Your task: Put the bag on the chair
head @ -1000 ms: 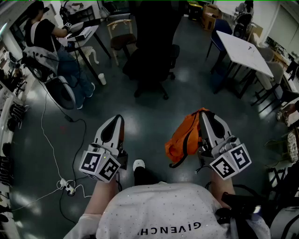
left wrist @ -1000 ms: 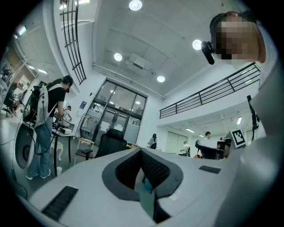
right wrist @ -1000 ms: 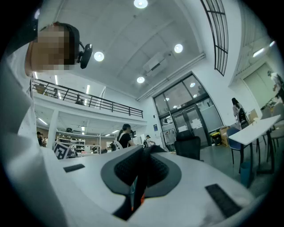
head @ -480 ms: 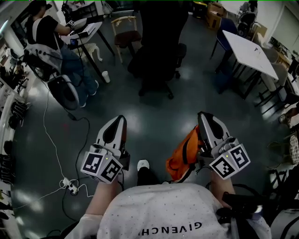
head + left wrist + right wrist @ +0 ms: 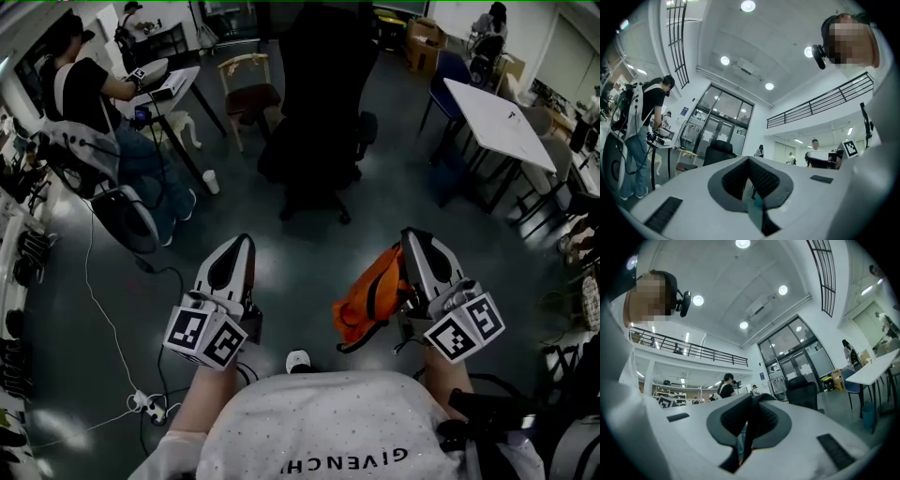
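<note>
**Bag in the right gripper, chair not yet reached**

Your right gripper (image 5: 410, 236) is clenched on the dark strap (image 5: 748, 427) of the orange bag (image 5: 361, 302). The bag hangs off the gripper's inner side, over the floor and clear of everything else. Your left gripper (image 5: 241, 240) is closed too, with nothing in it, and is held level beside the right.

The black office chair (image 5: 319, 103) stands straight ahead, well apart from both grippers. A wooden chair (image 5: 251, 92) with a brown seat is just to its left. Which of the two is meant cannot be told from here; the black one lies more squarely in your path.

What could go wrong:
- Only a strap is pinched, so the bag's body is free to swing. It could catch an armrest or the backrest before it is over the seat.
- The office chair looks to be on castors, so a nudge from the bag or a gripper may roll it away.
- If you let go near the seat's edge, the soft bag may slump off onto the floor.
- A white cable (image 5: 89, 272) and a power strip (image 5: 150, 405) lie on the floor to your left, so drifting that way risks a trip.

For writing, your shirt (image 5: 319, 417) carries "GIVENCH", seen upside down, with the last letter unclear. The marker cubes on the grippers carry only black and white squares.
</note>
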Available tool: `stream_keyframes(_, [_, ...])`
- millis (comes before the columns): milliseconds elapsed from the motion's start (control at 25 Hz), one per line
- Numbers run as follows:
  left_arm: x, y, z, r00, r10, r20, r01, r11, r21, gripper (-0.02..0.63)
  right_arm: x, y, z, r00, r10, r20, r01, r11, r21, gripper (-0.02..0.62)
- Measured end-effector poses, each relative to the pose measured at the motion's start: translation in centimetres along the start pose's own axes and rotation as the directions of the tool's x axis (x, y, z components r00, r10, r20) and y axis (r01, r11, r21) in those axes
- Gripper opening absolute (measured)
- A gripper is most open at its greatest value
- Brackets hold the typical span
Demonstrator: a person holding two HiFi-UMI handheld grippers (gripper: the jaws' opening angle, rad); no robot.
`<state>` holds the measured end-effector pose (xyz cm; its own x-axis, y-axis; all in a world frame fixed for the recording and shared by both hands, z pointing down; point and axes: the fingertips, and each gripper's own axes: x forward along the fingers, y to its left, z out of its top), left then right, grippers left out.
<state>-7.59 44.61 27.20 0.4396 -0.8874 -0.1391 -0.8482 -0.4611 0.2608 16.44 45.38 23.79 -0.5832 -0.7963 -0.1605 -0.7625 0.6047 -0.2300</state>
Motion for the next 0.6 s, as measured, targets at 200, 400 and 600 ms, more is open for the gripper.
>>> stream_keyframes(200, [2.3,3.5,1.3,1.000,-0.027,-0.004,0.027,1.000,-0.015,0.000,4.5,0.1,-0.4,1.000,-0.027,-0.003,0.027,1.000,-0.015,-0.003])
stream_keyframes(400, [3.6,5.8,1.8,0.996,-0.091,-0.014,0.091,0.996,-0.025,0.000,8.3,0.5,-1.7,0.999,-0.038,-0.007,0.038,0.999,-0.026,-0.002])
stream_keyframes(600, [4.2,7.4,2.1,0.993,-0.115,-0.037,0.115,0.993,-0.008,0.000,10.6,1.6,-3.2,0.998,-0.043,-0.039,0.042,0.999,-0.025,-0.003])
